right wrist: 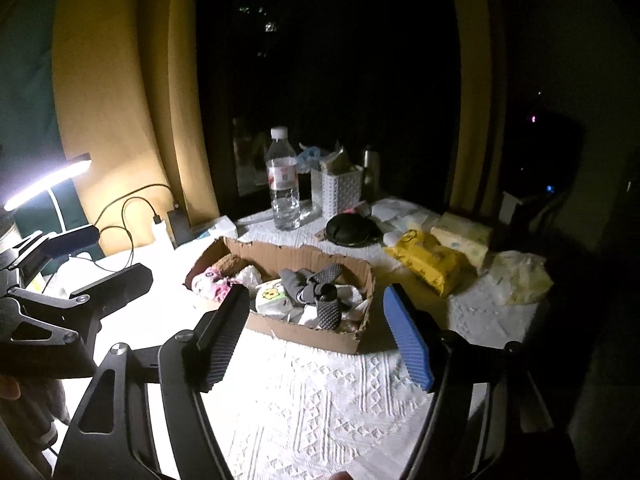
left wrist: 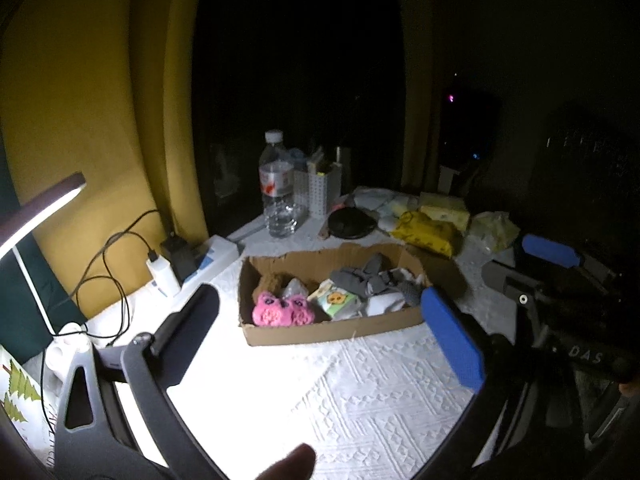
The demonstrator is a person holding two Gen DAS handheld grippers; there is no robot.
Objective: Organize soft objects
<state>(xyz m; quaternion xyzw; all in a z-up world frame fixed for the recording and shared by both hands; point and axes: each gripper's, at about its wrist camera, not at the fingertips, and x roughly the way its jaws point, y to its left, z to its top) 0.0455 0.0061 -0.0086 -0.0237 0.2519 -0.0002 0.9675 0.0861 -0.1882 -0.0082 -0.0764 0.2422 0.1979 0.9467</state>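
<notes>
A shallow cardboard box [left wrist: 328, 334] [right wrist: 312, 334] sits on the white textured tablecloth [left wrist: 360, 392]. It holds a pink plush [left wrist: 282, 312] [right wrist: 212, 284], a brown soft item [left wrist: 272, 280], a white piece with an orange face [left wrist: 336, 300] [right wrist: 272, 294], and grey and dark socks [left wrist: 368, 276] [right wrist: 324, 292]. My left gripper [left wrist: 320, 344] is open and empty, a little short of the box's near wall. My right gripper [right wrist: 316, 340] is open and empty in front of the box; it also shows in the left wrist view [left wrist: 552, 264].
Behind the box stand a water bottle [left wrist: 276, 188] [right wrist: 284, 184], a white perforated holder [left wrist: 324, 190], a black round case [left wrist: 352, 224], yellow packs [left wrist: 428, 232] [right wrist: 432, 260] and tissue packs [right wrist: 464, 240]. A lit desk lamp [left wrist: 36, 216], charger and cables [left wrist: 160, 272] are at the left.
</notes>
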